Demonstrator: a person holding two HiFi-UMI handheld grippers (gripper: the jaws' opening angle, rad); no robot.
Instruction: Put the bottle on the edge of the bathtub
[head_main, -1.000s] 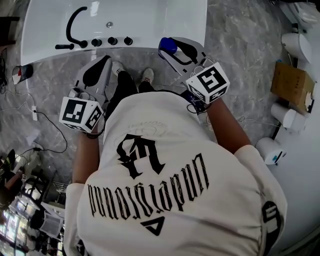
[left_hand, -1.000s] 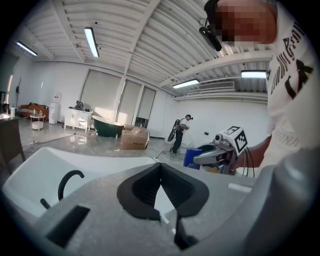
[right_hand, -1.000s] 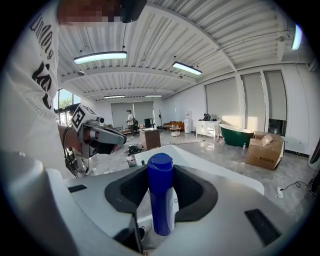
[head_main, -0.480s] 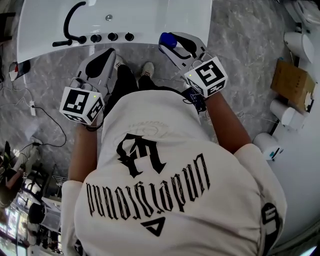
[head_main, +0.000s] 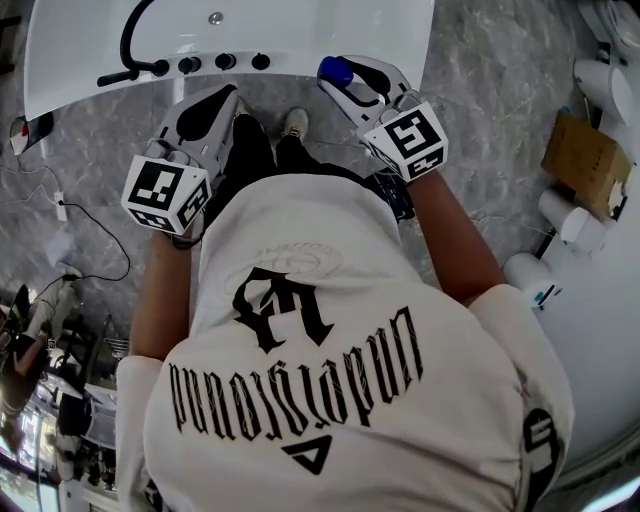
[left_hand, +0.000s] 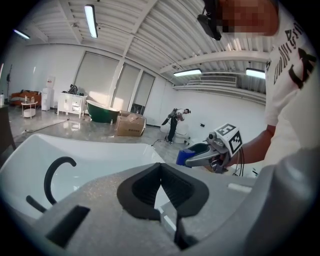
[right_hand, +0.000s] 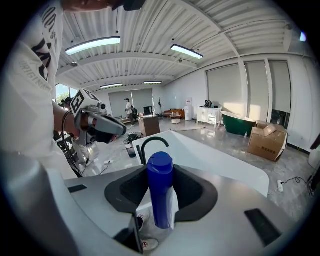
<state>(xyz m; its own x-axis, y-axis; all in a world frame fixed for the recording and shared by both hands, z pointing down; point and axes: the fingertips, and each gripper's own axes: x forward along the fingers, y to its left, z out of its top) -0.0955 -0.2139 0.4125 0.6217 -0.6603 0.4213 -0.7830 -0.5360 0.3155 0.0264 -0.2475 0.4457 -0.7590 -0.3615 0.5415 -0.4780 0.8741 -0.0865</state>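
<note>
Currently, a blue bottle (right_hand: 160, 187) is being pinched upright between the dark pads of the right gripper (right_hand: 161, 207), its rounded cap standing above them and a pale label showing on its side. In the head view, the bottle is being held right at the near rim of the white bathtub (head_main: 330, 30), to the right of the row of black knobs (head_main: 225, 62). Whether it is touching the rim cannot be told. In the right gripper view, white shoes (right_hand: 146, 243) are being glimpsed on the floor beneath the bottle. The curved black faucet (right_hand: 150, 145) is being seen beyond it on the tub.

The left gripper (head_main: 222, 100) is being held with its jaws pressed together and nothing between them. It is being pointed toward the tub's near rim, just below the knobs and well apart from the right gripper. Both grippers are being held out in front of the person over the grey marbled floor (head_main: 480, 90). A cardboard box (head_main: 585, 165) is being shown at the right side of the head view, near white fixtures.
</note>
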